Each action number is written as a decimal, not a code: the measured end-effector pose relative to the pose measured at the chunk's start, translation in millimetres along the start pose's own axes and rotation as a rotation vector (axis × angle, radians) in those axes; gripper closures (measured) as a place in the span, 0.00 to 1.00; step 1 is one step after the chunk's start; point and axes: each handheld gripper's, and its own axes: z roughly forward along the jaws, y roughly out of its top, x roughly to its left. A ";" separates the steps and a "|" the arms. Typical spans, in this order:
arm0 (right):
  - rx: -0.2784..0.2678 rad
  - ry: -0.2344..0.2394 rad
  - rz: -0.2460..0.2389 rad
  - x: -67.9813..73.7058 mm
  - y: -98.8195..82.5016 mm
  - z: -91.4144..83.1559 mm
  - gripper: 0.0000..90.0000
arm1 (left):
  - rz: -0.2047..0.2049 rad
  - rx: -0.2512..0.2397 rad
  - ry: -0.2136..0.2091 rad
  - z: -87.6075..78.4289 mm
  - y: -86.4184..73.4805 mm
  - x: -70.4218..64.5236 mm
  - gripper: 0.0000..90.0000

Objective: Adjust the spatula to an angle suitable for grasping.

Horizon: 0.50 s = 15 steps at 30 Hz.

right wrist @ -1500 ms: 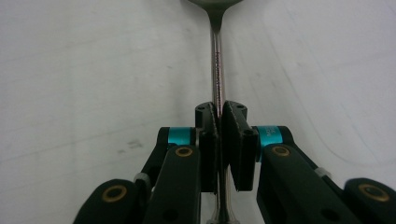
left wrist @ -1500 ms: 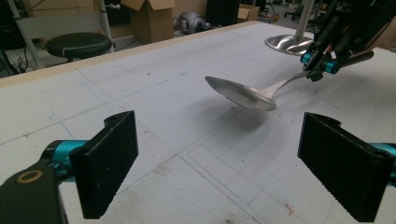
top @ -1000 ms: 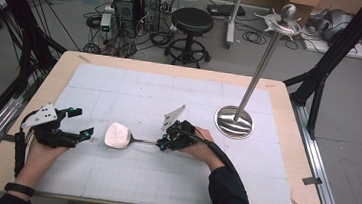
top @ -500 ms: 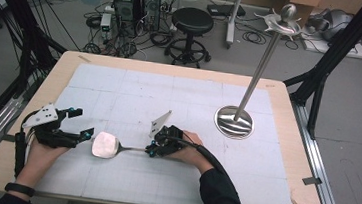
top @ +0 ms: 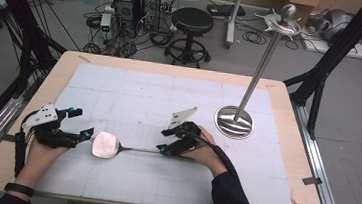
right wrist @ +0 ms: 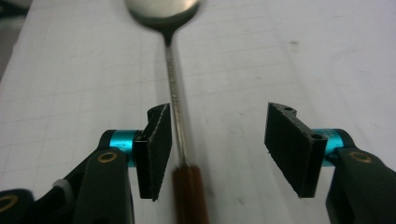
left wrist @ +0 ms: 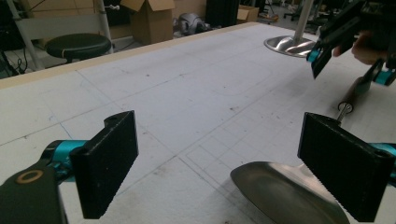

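In my right gripper view the spoon has its bowl blurred and cut by the top edge, its brown handle by the bottom. In my left gripper view, one jaw hides part of the bowl.

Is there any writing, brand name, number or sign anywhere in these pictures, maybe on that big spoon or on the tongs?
No readable text anywhere.
Spoon: its thin shaft carries fine marks in the right gripper view, too small and blurred to read.
Left tongs and right tongs: plain black pads, no lettering.
White mat: only faint grid lines, no numbers.
Cardboard boxes in the background: no legible print.
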 end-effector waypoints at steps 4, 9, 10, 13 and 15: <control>-0.088 -0.081 0.058 -2.4 -19.9 -32.1 0.37 | 0.000 -0.003 0.001 0.7 -0.2 0.5 0.14; -0.181 -0.177 0.113 -0.6 -47.4 -64.6 0.31 | -0.008 -0.013 -0.001 0.5 0.1 1.1 0.14; -0.196 -0.191 0.126 0.4 -53.1 -70.3 0.30 | -0.008 -0.013 -0.001 0.0 0.2 0.8 0.14; -0.246 -0.255 0.160 2.3 -70.3 -85.8 0.23 | -0.009 -0.016 -0.002 -1.4 0.6 1.0 0.14; -0.274 -0.291 0.193 4.2 -81.3 -95.7 0.21 | -0.009 -0.023 -0.001 -1.6 0.5 2.0 0.14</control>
